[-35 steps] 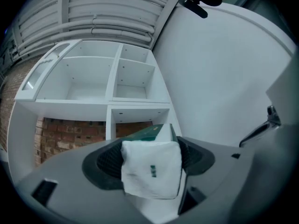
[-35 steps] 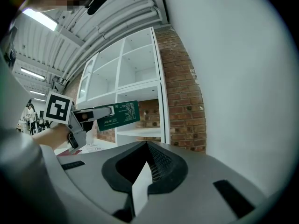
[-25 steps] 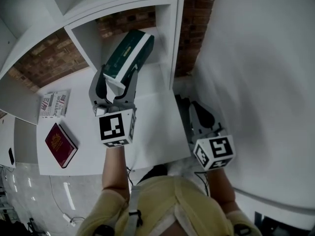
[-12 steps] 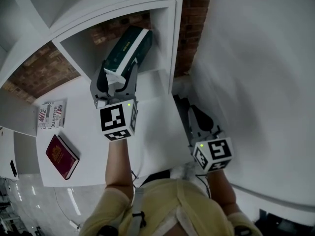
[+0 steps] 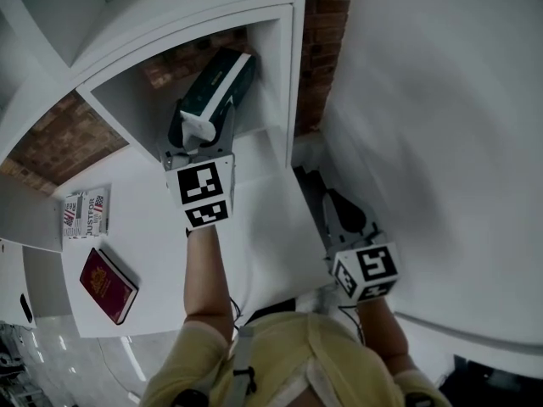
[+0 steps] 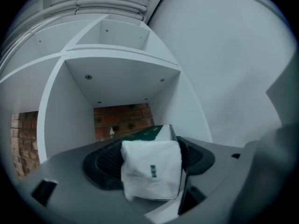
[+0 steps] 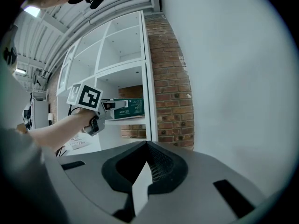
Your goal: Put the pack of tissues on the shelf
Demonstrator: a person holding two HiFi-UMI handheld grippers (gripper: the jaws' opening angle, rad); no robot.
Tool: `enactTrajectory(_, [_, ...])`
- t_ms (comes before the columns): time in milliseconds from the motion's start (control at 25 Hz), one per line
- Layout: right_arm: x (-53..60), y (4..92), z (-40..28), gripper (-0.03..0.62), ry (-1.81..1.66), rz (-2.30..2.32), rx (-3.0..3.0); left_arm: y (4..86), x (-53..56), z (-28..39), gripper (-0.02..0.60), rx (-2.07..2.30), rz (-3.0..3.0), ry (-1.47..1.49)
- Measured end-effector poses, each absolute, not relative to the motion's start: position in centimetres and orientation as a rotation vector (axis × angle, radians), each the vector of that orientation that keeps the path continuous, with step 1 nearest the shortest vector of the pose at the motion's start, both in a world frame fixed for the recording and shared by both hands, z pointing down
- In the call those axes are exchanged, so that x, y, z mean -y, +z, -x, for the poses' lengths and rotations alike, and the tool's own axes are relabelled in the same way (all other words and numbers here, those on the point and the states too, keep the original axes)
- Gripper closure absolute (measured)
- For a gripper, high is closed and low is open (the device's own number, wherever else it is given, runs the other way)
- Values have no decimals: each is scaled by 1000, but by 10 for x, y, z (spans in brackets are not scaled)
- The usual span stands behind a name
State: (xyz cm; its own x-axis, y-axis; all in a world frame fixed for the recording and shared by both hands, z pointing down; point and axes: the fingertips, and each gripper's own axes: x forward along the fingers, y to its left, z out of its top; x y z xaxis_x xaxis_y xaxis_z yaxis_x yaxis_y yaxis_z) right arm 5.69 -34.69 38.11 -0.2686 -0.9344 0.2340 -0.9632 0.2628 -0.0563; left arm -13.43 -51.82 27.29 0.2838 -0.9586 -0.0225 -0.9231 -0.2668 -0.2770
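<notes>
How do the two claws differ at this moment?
The left claw is clamped on the pack of tissues; the right claw is shut on nothing. The left claw reaches up into the shelf, while the right claw hangs lower, beside the white wall, away from the shelf. Both are the same grey design.

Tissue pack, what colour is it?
The pack of tissues is dark green and white, clearest in the head view.
</notes>
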Motion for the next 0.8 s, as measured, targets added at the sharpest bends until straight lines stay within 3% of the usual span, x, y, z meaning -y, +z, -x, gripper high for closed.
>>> enactTrajectory(800, [340,390,-70,591,316,-1815,2352,288,534,128,227,-1762,2407,-240])
